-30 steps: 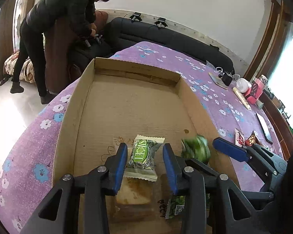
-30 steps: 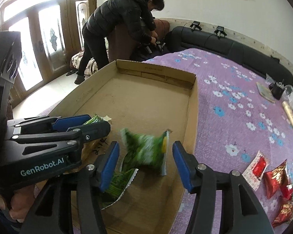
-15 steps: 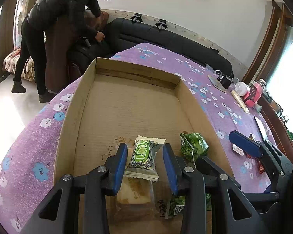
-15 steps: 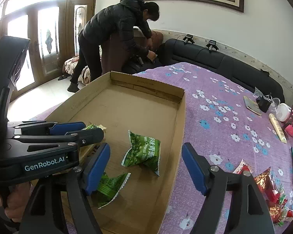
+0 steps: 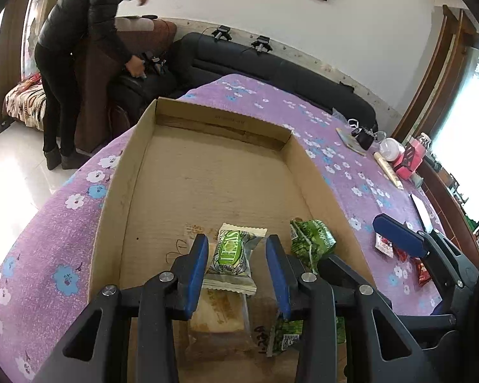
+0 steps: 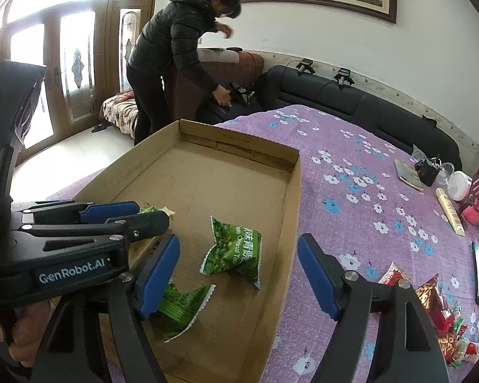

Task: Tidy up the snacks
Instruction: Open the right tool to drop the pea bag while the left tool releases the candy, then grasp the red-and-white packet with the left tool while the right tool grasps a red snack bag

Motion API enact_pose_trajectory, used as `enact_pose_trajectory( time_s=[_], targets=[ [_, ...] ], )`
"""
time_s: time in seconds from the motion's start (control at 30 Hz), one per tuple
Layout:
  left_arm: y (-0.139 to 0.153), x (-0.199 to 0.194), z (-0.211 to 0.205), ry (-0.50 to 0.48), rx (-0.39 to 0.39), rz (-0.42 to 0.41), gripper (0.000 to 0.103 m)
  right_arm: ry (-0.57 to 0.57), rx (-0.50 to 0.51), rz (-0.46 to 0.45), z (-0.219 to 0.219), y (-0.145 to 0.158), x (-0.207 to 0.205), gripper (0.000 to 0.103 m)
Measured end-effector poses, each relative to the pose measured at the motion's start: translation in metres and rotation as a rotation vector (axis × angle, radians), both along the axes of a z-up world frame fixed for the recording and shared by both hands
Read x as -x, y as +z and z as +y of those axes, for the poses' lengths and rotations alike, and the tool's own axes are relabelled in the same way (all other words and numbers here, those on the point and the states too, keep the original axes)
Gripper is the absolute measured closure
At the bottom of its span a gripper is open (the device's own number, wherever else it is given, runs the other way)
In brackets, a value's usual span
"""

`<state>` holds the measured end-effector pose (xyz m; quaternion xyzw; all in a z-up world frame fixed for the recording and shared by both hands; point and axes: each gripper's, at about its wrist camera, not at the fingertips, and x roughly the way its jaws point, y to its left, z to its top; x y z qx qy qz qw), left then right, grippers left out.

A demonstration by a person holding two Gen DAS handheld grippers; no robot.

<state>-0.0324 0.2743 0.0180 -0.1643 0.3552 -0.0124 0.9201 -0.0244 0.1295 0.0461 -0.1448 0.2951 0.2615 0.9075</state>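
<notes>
putting snacks into the cardboard box [image 5: 118, 191] is the job, and the next good move looks like letting go of one and fetching more. the left gripper [image 5: 236, 268] has its two blue fingers close together with a pale green snack packet [image 5: 231, 260] between them; the left finger touches the wrapper, but i cannot tell for sure if both sides press it. it hangs low over the box floor, above a clear bag with a brown cake [image 5: 218, 312] in it. to do this well, lower it a little, open slowly, and lay it flat beside the others, not on top. the right gripper [image 6: 239, 274] has just been opening, and its fingers stand wide apart with nothing in them. a crinkly dark green bag [image 6: 236, 252] lies on the box floor below it, near the right wall. another green bag [image 6: 182, 306] lies close by. more red snacks [image 6: 431, 300] wait on the purple flowered cloth [image 6: 351, 191], outside the box, so the right gripper should go there next.
</notes>
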Motion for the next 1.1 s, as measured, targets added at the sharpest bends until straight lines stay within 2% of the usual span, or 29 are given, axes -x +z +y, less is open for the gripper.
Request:
enact_pose_trajectory(
  time_s=[0.17,0.3,0.43,0.6,0.63,0.7,0.77,0.93,1.0,1.1],
  targets=[
    [0.003,0.006,0.005,0.021,0.025,-0.028,0.063,-0.031,0.018,0.024,-0.008,0.013,0.004,0.027],
    [0.007,0.011,0.002,0.019,0.02,-0.024,0.063,-0.068,-0.006,0.032,-0.036,0.025,0.01,0.027],
    [0.023,0.017,-0.014,-0.014,0.006,-0.045,0.064,-0.127,-0.091,0.092,-0.085,0.032,0.009,0.027],
    [0.048,0.019,-0.051,-0.098,-0.037,-0.067,0.063,-0.245,-0.171,0.093,-0.149,0.041,0.002,0.027],
    [0.051,0.018,-0.059,-0.116,-0.045,-0.068,0.06,-0.282,-0.193,0.096,-0.169,0.041,-0.002,0.027],
    [0.059,0.014,-0.084,-0.168,-0.069,-0.062,0.041,-0.33,-0.223,0.109,-0.194,0.039,-0.009,0.027],
    [0.062,0.007,-0.114,-0.221,-0.093,-0.039,0.035,-0.381,-0.276,0.143,-0.227,0.035,-0.016,0.027],
    [0.052,-0.027,-0.183,-0.331,-0.135,0.069,0.035,-0.456,-0.457,0.245,-0.301,0.019,-0.025,0.027],
    [0.04,-0.052,-0.205,-0.336,-0.153,0.136,0.035,-0.474,-0.497,0.258,-0.317,0.015,-0.025,0.027],
    [0.027,-0.076,-0.226,-0.317,-0.195,0.188,0.035,-0.473,-0.561,0.286,-0.335,0.009,-0.026,0.027]
  ],
)
